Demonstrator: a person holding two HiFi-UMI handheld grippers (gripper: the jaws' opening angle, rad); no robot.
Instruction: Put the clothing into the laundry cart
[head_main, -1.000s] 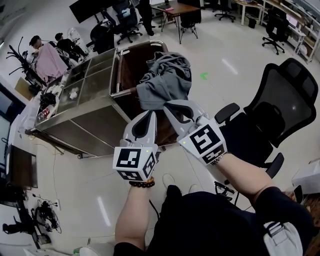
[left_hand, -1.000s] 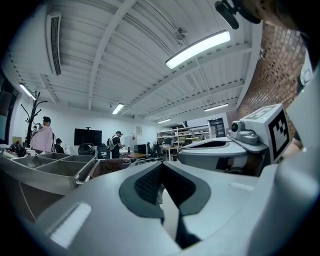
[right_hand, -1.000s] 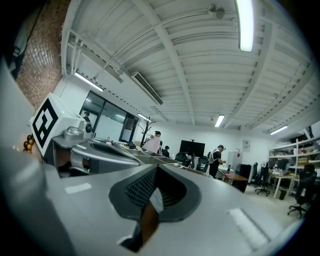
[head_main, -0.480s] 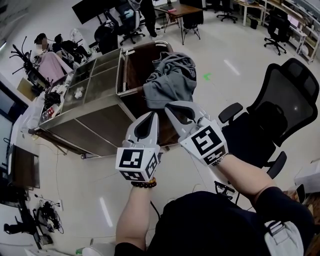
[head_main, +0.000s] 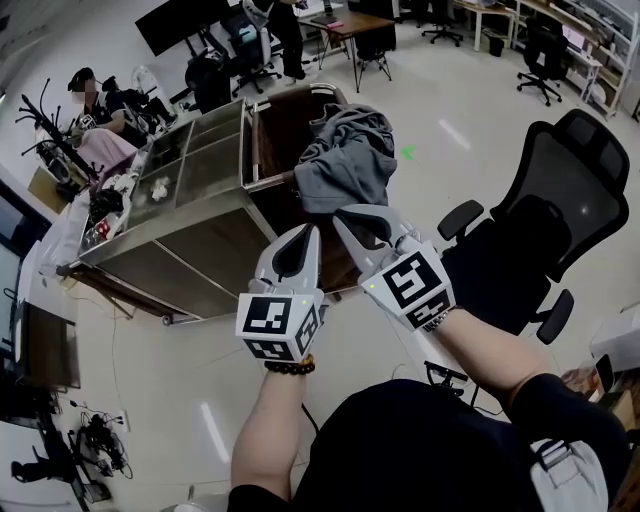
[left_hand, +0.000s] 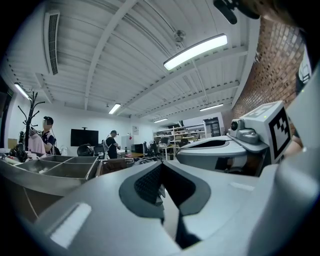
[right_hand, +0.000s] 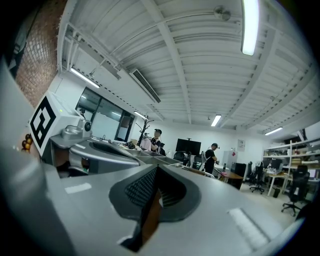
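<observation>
As things lie now, the task reads as nearly done, entered item by item. Clothing (head_main: 345, 165): one grey garment, heaped at the right end of the laundry cart (head_main: 200, 240). Its bulk sits over the deep brown compartment and its lower part is draped across the steel rim, hanging toward the near side, so not all of it is inside. Laundry cart: steel body, with shallow open trays on its left half holding small items too small to name and the brown compartment on its right half. It stands beyond the grippers and left of a black office chair (head_main: 545, 230). Left gripper (head_main: 308, 235): raised in front of the cart's near wall, jaws pressed together with nothing between them, as its own view shows. Right gripper (head_main: 345, 216): just right of the left one, its tip just below the hanging edge of the garment; whether it touches the cloth cannot be told. Its jaws are together, with no cloth between them in its own view. Done, by judgement: the garment lies on the cart, free of both grippers. Left, by judgement: the overhanging part probably needs pushing or lifting over the rim so the whole piece drops into the compartment. No other loose clothing shows near the person.
</observation>
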